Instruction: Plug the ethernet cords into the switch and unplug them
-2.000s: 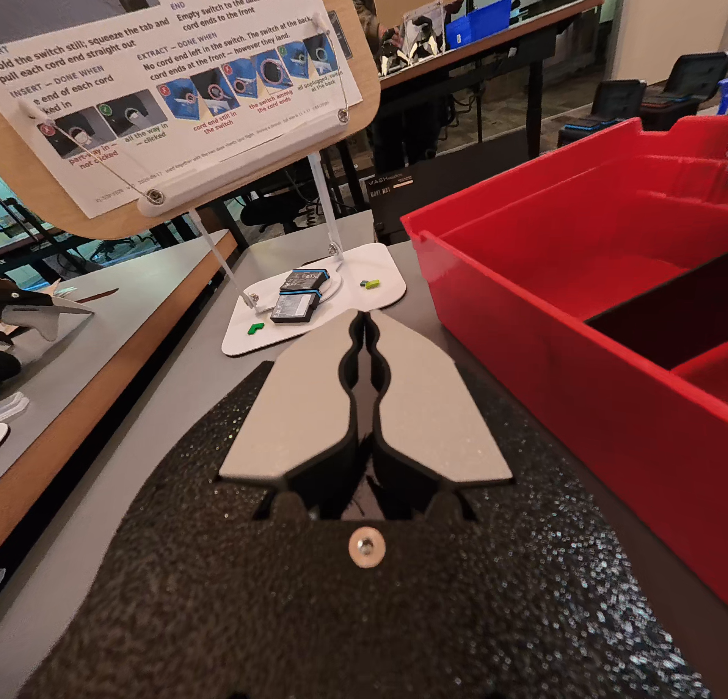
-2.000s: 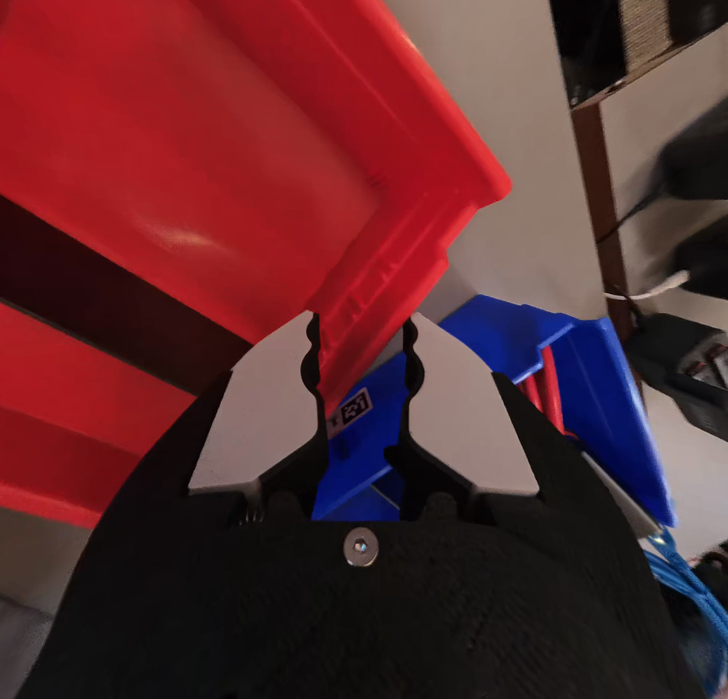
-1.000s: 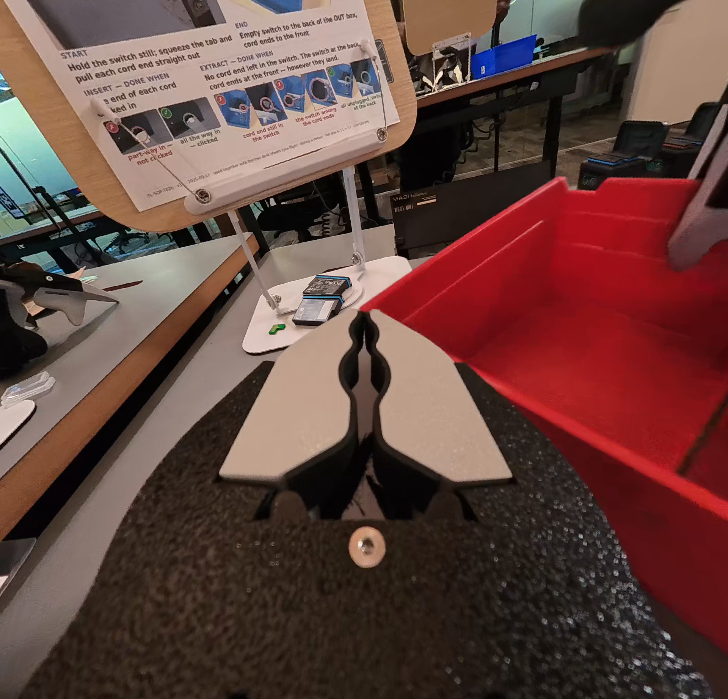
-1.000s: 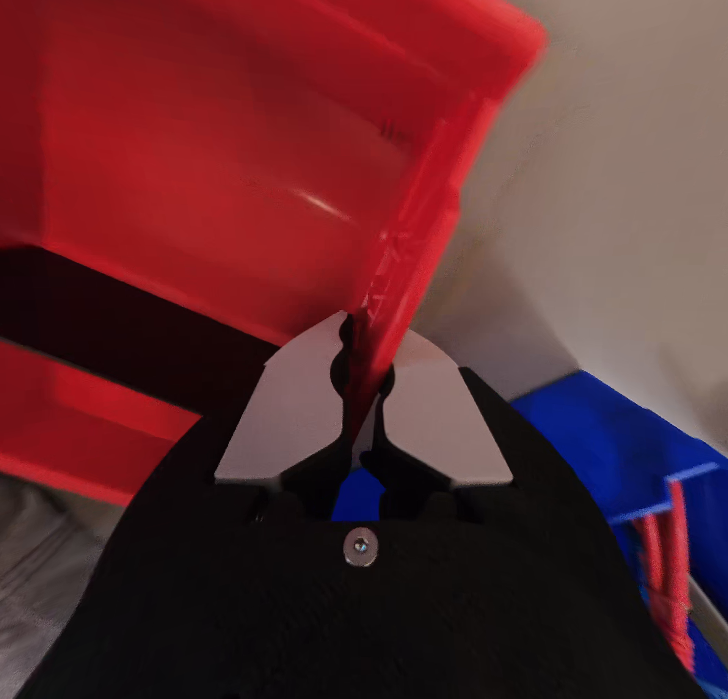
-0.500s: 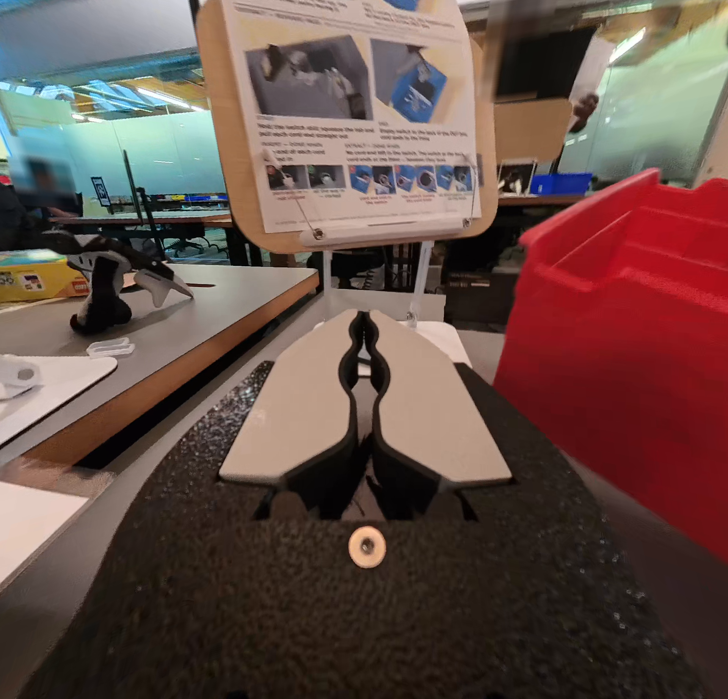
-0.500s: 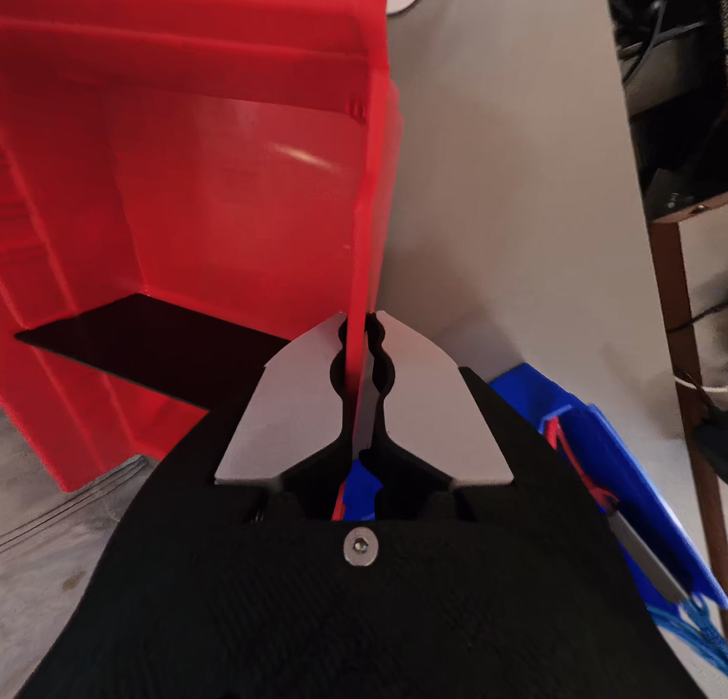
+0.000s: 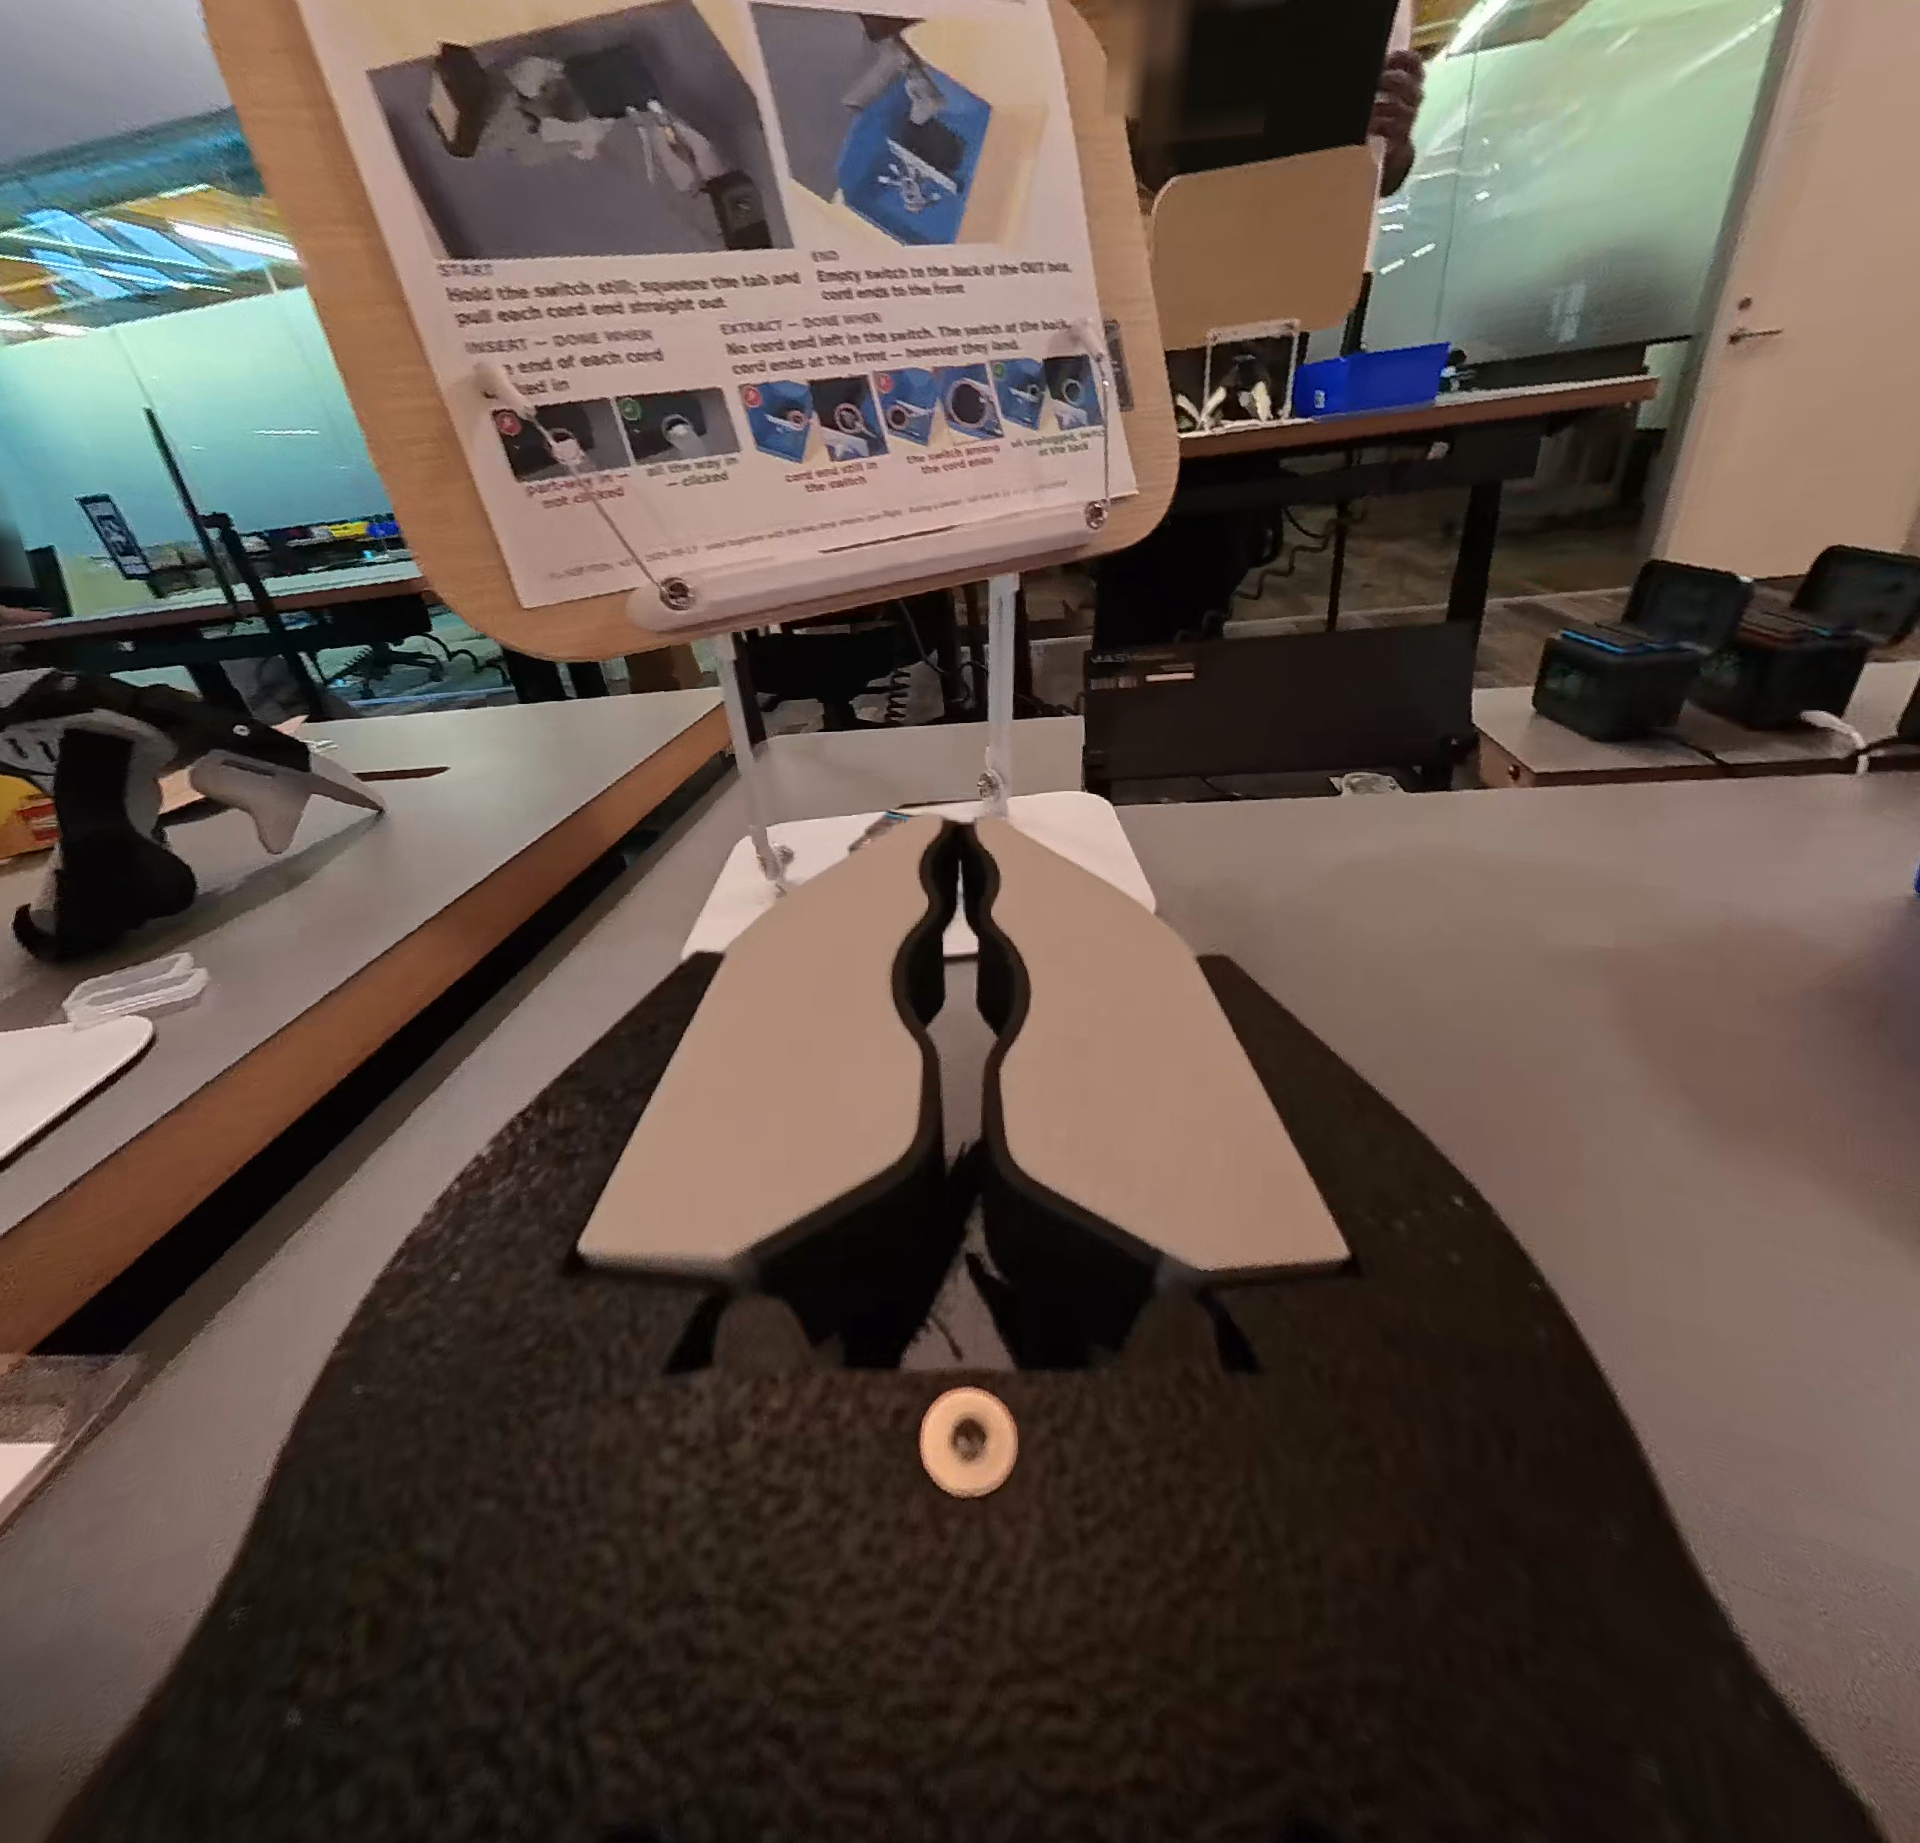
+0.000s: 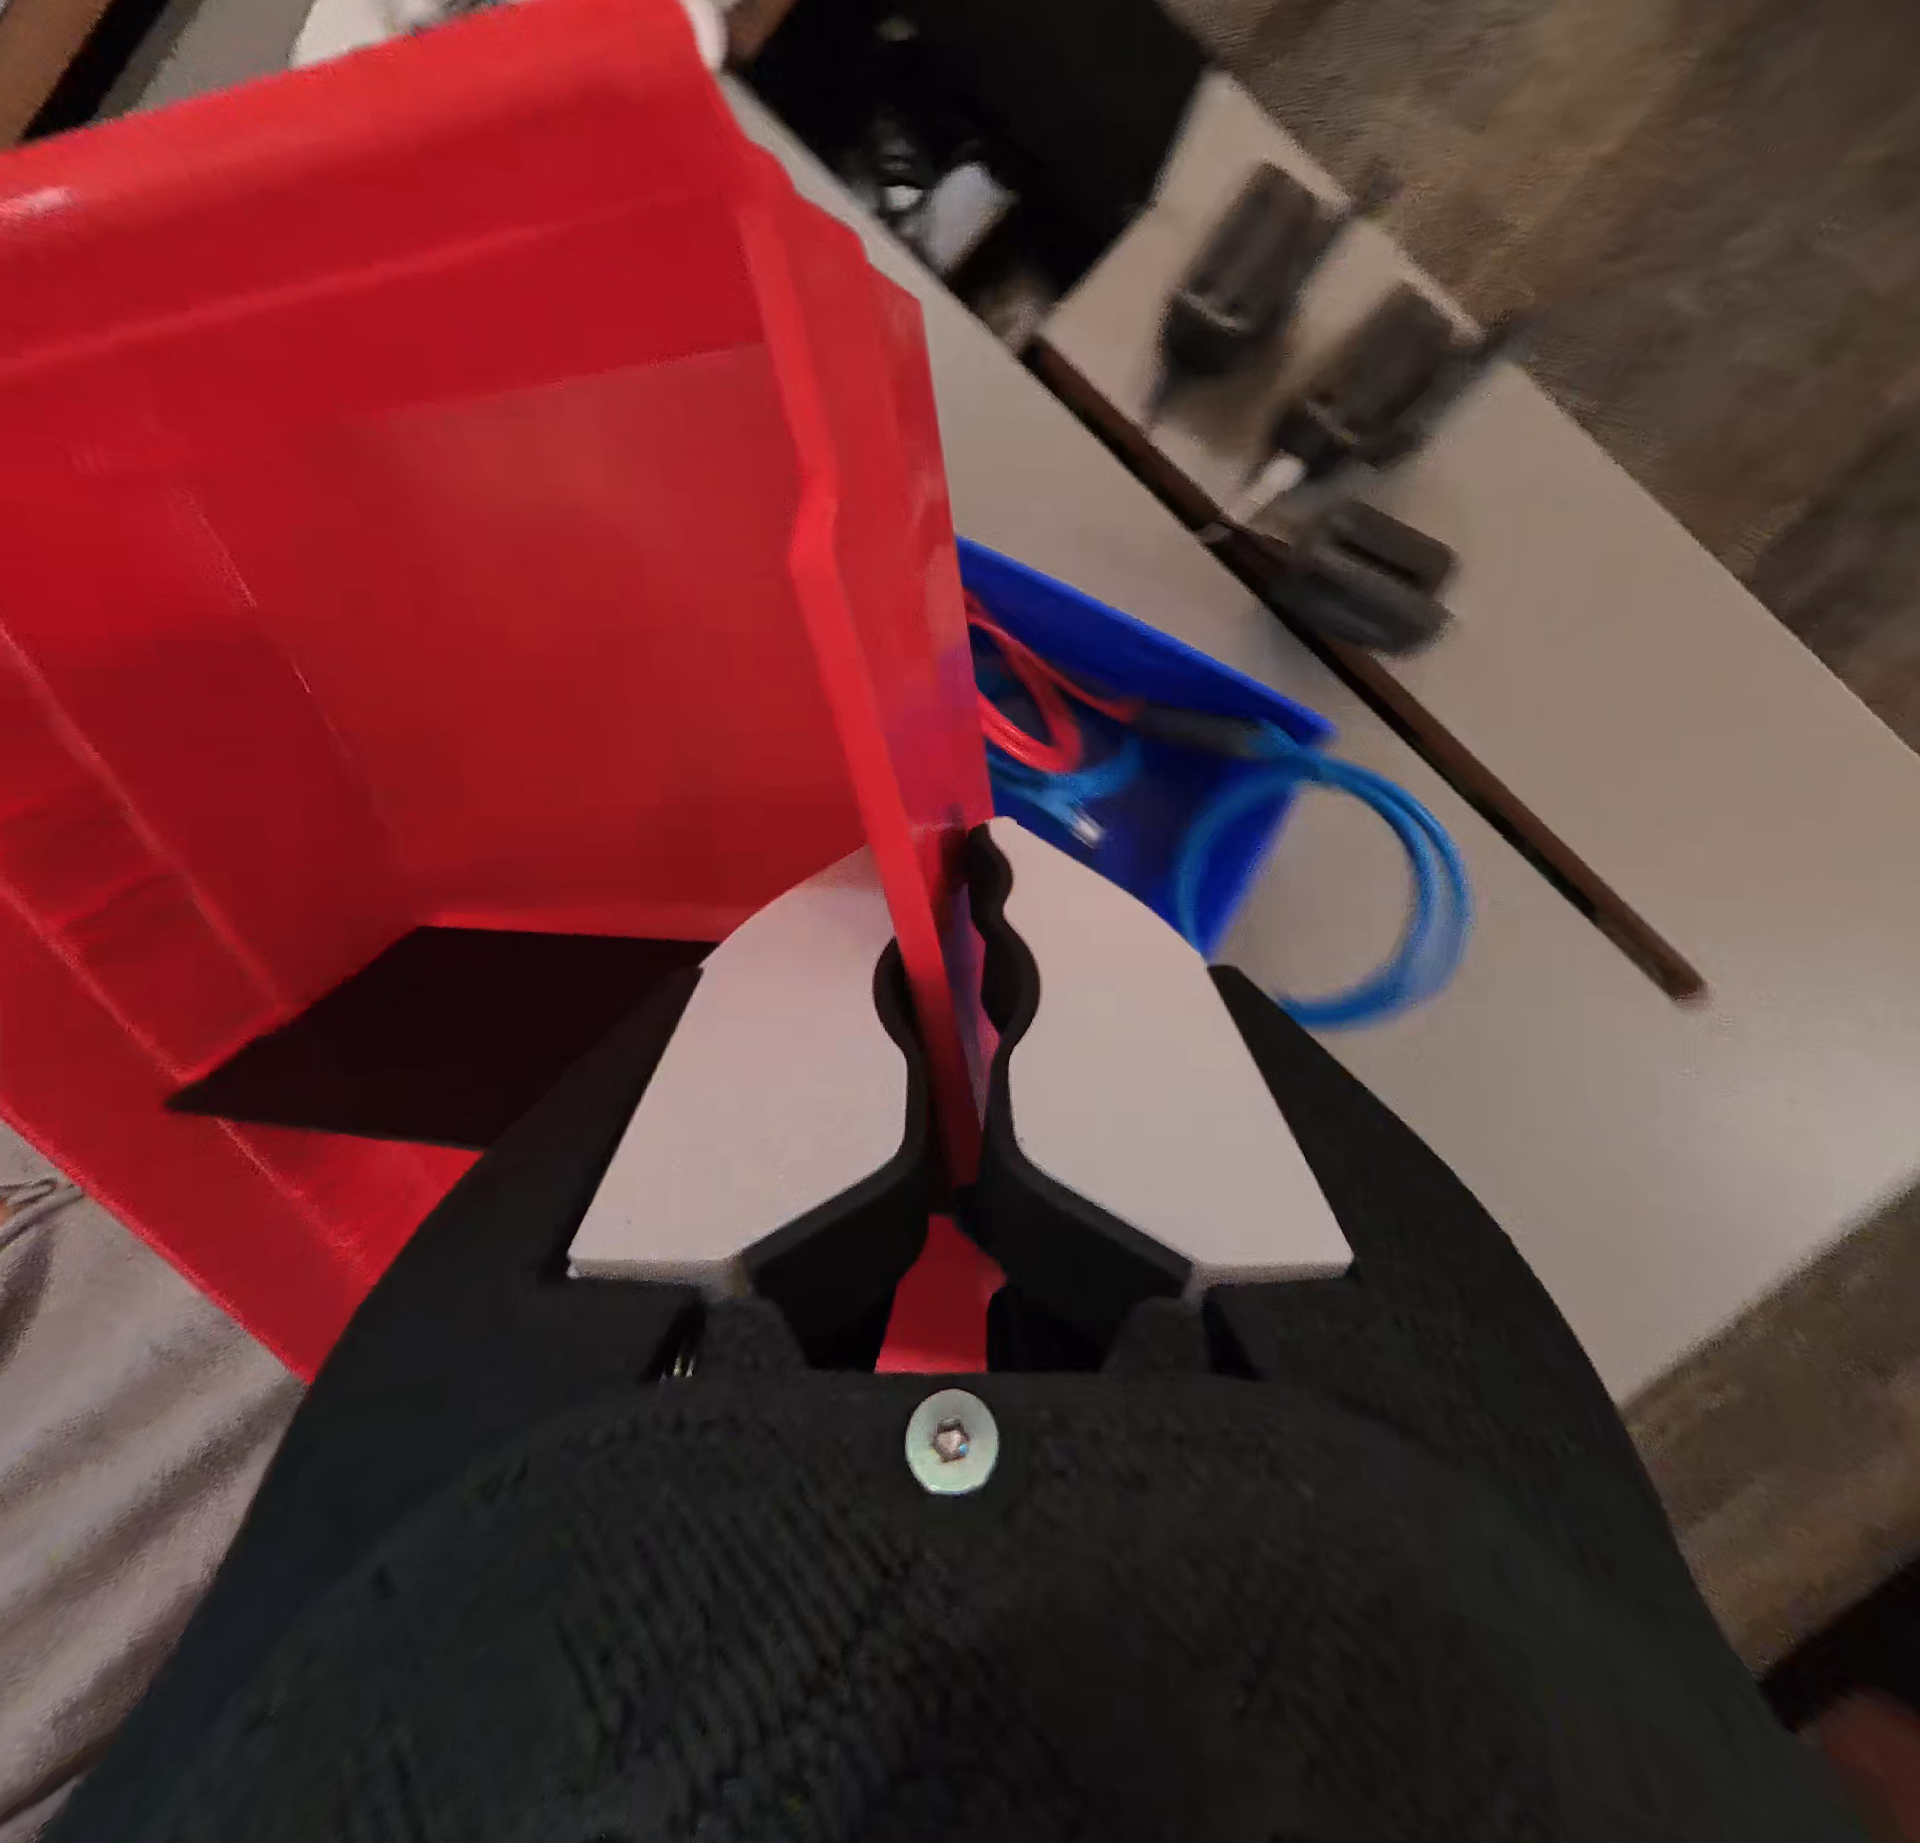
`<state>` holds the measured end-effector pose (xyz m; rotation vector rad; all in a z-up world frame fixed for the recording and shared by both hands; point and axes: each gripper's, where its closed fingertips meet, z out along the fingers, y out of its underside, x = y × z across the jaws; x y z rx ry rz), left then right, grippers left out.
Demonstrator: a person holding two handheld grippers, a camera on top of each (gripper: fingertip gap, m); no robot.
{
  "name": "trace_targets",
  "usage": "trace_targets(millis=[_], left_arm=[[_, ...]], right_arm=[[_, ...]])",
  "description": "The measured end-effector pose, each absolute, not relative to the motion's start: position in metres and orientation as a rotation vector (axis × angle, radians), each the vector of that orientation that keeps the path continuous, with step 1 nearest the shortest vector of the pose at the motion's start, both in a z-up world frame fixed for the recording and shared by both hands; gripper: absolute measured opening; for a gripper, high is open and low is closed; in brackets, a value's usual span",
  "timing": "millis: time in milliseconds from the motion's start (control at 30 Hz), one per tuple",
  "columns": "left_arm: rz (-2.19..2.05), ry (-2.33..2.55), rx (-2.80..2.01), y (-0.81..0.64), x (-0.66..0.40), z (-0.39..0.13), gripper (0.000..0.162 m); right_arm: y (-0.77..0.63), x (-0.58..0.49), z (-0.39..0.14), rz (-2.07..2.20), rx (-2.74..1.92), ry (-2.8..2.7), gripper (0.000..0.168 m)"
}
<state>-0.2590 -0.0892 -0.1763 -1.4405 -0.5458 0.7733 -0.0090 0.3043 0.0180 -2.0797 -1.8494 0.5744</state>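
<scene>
Red plastic bin (image 8: 436,567) is gone from the left view since a moment ago: it is lifted, tilted, its rim wall running lengthwise between the jaws of right tool (image 8: 961,962), which is clamped on it above the blue bin of cables (image 8: 1195,754). Left tool (image 7: 958,863) is closed, empty, over grey surface (image 7: 1507,962), facing the wooden instruction board (image 7: 686,266).

- A white printed sheet (image 7: 727,266) with photos, small picture panels and lines of dark and red text, clipped to a wooden board (image 7: 1127,422) on a stand beyond the left tongs (image 7: 958,837).
- A white label strip on a black box (image 7: 1278,692) behind the surface.
- A small dark sign (image 7: 109,536) with a square code, far left.
- The red bin (image 8: 468,546), its wall clamped in the right tongs (image 8: 966,848): blurred, nothing legible.
</scene>
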Motion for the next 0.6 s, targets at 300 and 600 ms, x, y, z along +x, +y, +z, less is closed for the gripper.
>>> trace_targets(millis=[300,600], left_arm=[[0.708,-0.471,-1.547,-0.054,-0.241,-0.195,0.000],[0.702,-0.389,-1.613,-0.024,-0.221,-0.202,0.000]], right_arm=[[0.465,0.256,-0.006,0.293,-2.467,-1.100,0.005],[0.514,0.349,-0.187,0.326,-2.776,-0.778,0.006]])
